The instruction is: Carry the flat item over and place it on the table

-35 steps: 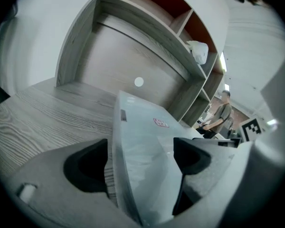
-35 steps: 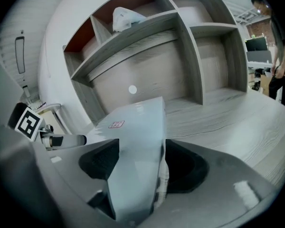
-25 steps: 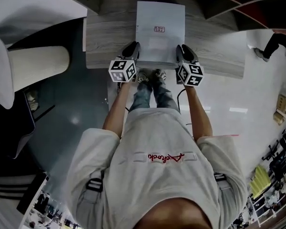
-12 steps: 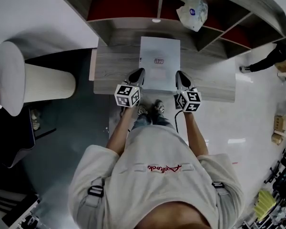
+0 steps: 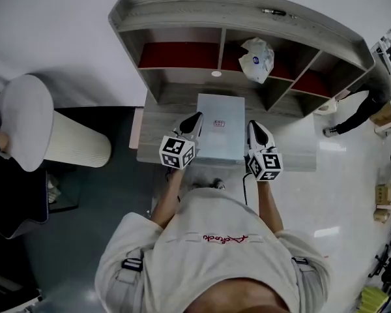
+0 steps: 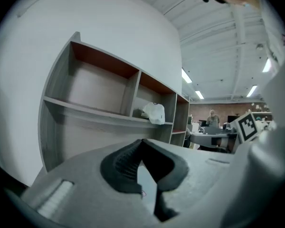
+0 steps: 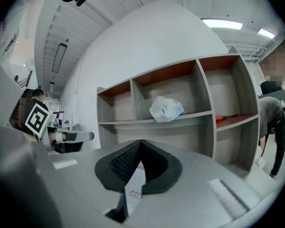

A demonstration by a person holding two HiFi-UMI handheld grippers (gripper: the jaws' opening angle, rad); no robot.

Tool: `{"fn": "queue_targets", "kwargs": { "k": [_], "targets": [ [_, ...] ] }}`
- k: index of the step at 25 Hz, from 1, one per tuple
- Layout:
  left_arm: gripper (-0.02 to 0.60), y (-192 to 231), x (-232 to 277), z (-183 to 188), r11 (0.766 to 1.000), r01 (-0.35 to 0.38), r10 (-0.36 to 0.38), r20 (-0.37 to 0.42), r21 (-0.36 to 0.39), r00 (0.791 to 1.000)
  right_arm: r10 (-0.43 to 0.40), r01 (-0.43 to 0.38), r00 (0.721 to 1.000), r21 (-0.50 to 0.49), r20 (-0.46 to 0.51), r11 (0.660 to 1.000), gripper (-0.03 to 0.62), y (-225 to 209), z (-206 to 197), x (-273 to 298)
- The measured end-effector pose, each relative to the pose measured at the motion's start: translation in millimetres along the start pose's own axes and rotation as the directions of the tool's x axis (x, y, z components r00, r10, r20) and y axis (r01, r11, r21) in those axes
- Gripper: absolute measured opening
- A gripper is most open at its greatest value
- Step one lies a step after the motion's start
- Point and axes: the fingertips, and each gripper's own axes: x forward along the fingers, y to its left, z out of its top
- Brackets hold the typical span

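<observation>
Left tongs [image 5: 195, 119]: jaws pinched together on the left edge of the flat item [image 5: 220, 135].
Right tongs [image 5: 253, 126]: jaws pinched together on its right edge.
Arms: both stretched forward, level.

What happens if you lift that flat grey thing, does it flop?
Probably stiff: the flat item looks straight, with no sag, between the left gripper and right gripper pinching its side edges. Likely light too, since thin edge pinches seem enough.
</observation>
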Motion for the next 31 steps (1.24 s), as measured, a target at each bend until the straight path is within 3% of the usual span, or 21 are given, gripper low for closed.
{"fn": "queue_targets", "kwargs": {
  "k": [11,31],
  "targets": [
    [0.000,21,-5,30,0.999,-0.032,0.035,0.085,-0.037,0.996,-0.025,0.025,0.998,0.003,0.052,1.000,0.003,-9,26,9],
    [0.000,5,3,19,0.997,0.011,-0.005,0.083,-0.070,0.997,-0.008,0.007,0.999,0.024,0.045,1.000,0.003,-5,24,13]
  ]
}}
